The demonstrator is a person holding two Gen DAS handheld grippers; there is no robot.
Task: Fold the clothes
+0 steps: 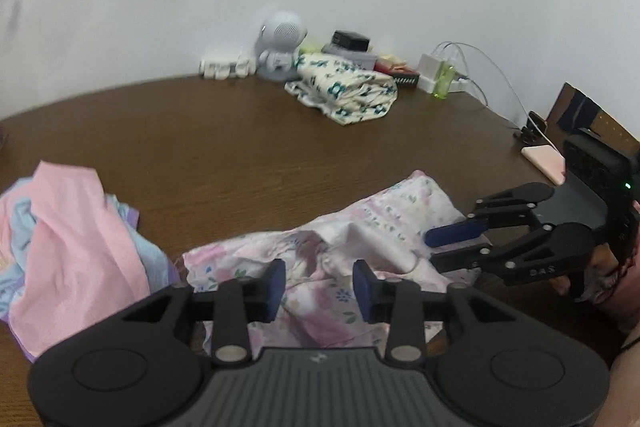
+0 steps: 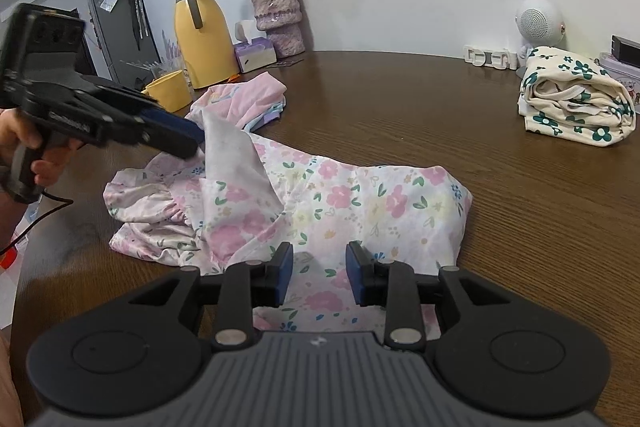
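Three garments: floral one, pink one, folded one; perhaps more beneath.

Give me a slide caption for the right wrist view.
Left tongs lift a flap of the pink floral garment while open right tongs hover over its near edge.

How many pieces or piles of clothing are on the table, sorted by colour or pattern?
Pink floral garment, spread out in front of the grippers: 1
Cream garment with green flowers, folded near the wall: 1
Plain pink and pale blue heap, how many pieces is unclear: 1 heap
Total: 3 groups of clothing on the brown table
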